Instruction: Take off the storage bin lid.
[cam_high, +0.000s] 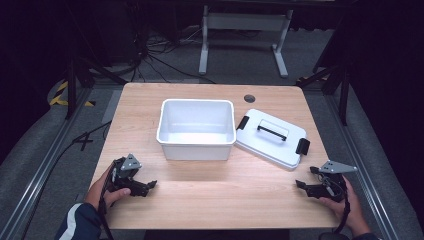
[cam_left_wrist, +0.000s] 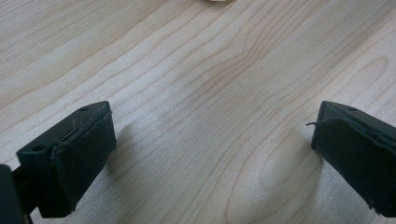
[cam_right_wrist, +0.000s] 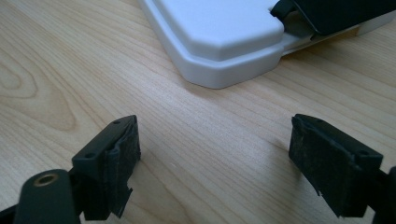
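- Nearest the high camera, two hands are seen at the near edge of the wooden counter (cam_high: 210, 200), each one wrapped around a tool.
- At the near left corner, the left tool (cam_high: 151, 185) is held low over the wood, its tips turned toward the middle of the counter.
- In the left gripper view, the left tool's jaws are spread wide, and only bare wood grain is seen between them.
- At the near right corner, the right tool (cam_high: 299, 184) is held by the right hand (cam_high: 345, 202), its tips pointed inward toward the left.
- In the right gripper view, its jaws are likewise spread wide with nothing pinched; bare wood lies between them.
- A white lid (cam_high: 271, 137) with a black handle (cam_high: 272, 132) and black clips at two ends is laid flat on the counter, just beyond the right tool and apart from it.
- In the right gripper view, a rounded corner of the lid (cam_right_wrist: 224, 32) is seen ahead of the jaws, untouched.
- A white tub (cam_high: 196, 129), open and empty, stands at mid-counter just left of the lid.
- Beyond the tub, a dark round hole (cam_high: 249, 98) is set in the counter's far part.
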